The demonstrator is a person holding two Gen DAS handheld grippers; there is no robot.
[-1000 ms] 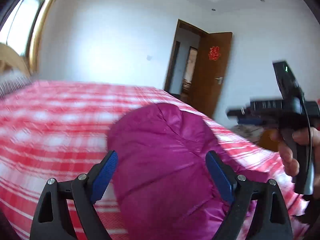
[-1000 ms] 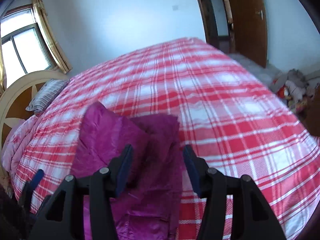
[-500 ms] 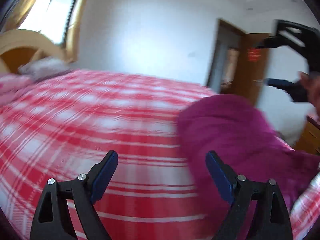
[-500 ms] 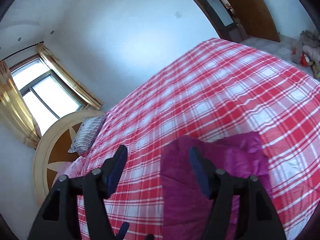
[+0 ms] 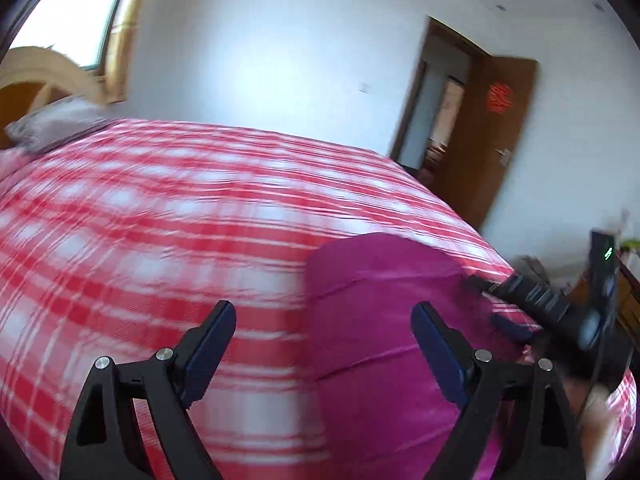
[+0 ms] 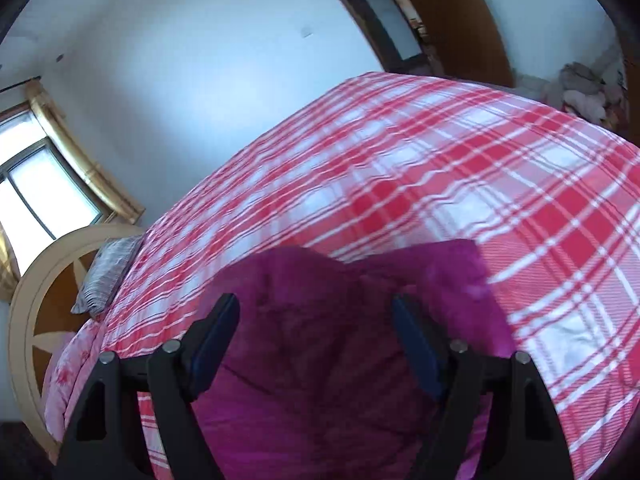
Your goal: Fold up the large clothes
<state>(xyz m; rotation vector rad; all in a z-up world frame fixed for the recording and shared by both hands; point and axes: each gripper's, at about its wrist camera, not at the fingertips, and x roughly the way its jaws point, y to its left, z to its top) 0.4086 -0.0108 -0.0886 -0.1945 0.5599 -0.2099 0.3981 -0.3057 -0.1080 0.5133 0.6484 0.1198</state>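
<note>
On the plaid bed (image 6: 460,152), a folded magenta jacket (image 6: 320,360) (puffy) lies

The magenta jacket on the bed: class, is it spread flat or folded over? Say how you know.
Folded. The magenta jacket lies as a compact, puffy bundle with a doubled-over rounded edge on the plaid bedspread; no sleeves are spread out.

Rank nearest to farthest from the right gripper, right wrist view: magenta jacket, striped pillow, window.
From the right gripper:
1. magenta jacket, directly beneath the open jaws
2. striped pillow, left, at the headboard
3. window, far left, on the wall
</note>
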